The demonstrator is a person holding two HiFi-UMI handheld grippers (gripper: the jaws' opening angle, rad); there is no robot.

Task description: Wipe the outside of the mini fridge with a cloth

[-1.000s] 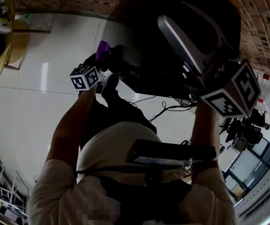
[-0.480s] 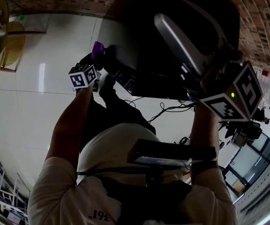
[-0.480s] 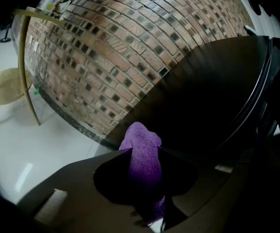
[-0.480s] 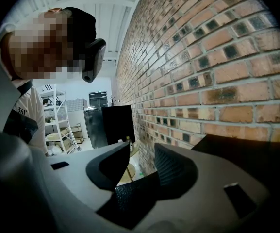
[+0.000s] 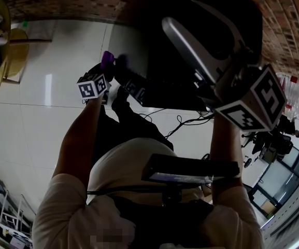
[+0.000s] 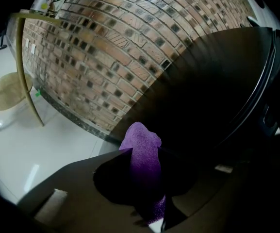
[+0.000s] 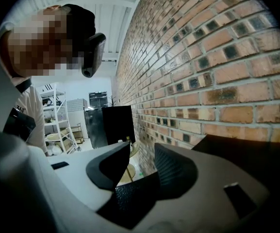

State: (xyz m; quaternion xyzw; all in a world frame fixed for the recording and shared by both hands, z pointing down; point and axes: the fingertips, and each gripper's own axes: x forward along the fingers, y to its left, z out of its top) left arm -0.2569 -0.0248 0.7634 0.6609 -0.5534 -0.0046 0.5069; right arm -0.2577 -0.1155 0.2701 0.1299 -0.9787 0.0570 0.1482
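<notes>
We had the left gripper (image 5: 110,66) clamped on the purple cloth (image 6: 140,147) beside the mini fridge (image 6: 212,96), a bit lower than a second earlier, right gripper (image 7: 142,152) parked by the fridge, jaws apart.

Glossy white tile floor (image 5: 51,51) carries the black mini fridge (image 5: 159,40) at twelve o'clock; cables (image 5: 183,121) trail mid-frame.
</notes>
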